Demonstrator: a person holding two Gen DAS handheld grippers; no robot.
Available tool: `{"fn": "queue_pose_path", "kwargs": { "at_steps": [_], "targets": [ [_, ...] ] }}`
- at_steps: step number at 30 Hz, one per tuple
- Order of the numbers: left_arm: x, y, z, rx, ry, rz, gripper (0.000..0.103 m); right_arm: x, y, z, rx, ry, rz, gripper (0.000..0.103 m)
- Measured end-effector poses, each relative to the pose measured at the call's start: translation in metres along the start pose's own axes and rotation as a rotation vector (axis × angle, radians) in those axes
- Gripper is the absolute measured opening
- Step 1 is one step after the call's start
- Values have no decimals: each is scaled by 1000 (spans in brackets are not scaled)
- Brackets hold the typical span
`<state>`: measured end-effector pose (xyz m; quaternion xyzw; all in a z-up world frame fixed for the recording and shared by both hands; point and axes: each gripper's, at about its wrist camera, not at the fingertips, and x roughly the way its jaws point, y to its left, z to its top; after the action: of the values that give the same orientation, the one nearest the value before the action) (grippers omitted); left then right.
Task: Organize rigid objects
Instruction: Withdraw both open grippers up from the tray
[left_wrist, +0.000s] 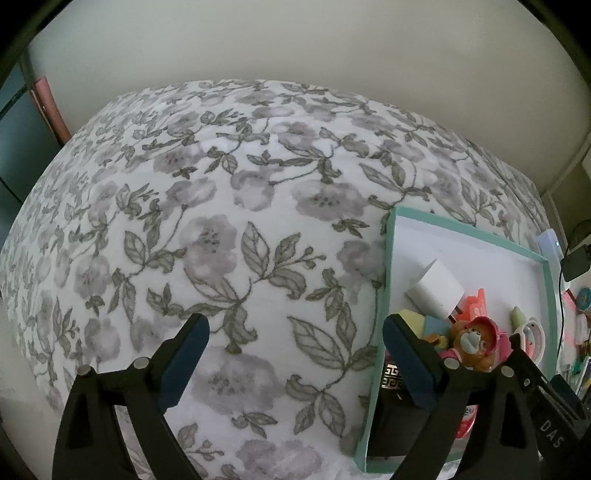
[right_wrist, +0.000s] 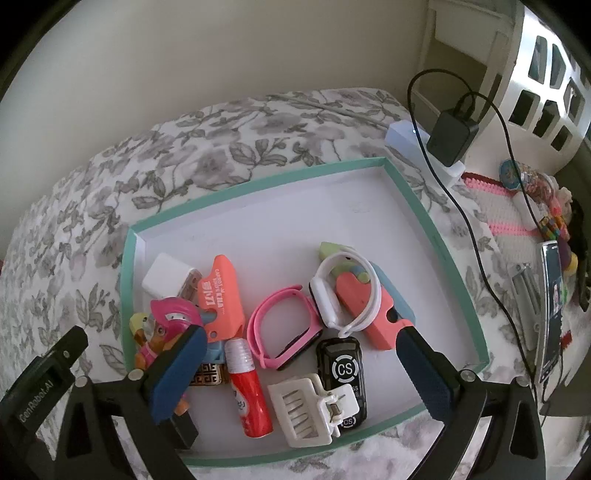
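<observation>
We see the left gripper (left_wrist: 295, 363), jaws spread and empty, over a floral bedspread (left_wrist: 236, 206). To its right, a teal-rimmed tray (right_wrist: 424, 218) holds a red tube (right_wrist: 249, 391), pink band (right_wrist: 284, 326) and white hair clip (right_wrist: 308, 410). Our right gripper (right_wrist: 303, 373) hangs apart above them, holding nothing.

Your bed (right_wrist: 122, 177): floral grey-and-white cover. Lying on it toward its right edge, one teal-rimmed tray (right_wrist: 436, 236); beside that, a black cable (right_wrist: 476, 236).

Both wrist views look steeply down, sharing the tray (left_wrist: 388, 258).
</observation>
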<state>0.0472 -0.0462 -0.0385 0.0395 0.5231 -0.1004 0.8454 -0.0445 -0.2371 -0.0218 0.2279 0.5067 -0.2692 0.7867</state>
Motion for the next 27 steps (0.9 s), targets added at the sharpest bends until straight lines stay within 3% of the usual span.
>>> {"fn": "queue_pose_path", "kwargs": {
  "at_steps": [10, 16, 20, 27],
  "targets": [
    [-17, 13, 5, 1, -39, -15, 95, -9, 7, -2, -32, -27, -7, 103],
    [-55, 20, 6, 51, -168, 79, 95, -26, 9, -3, -17, -75, 8, 103],
    [-75, 27, 5, 67, -232, 86, 95, -40, 12, -5, -5, -116, 38, 103],
    [-90, 31, -4, 103, -270, 171, 95, -64, 25, -14, -40, -172, 55, 103]
  ]
}}
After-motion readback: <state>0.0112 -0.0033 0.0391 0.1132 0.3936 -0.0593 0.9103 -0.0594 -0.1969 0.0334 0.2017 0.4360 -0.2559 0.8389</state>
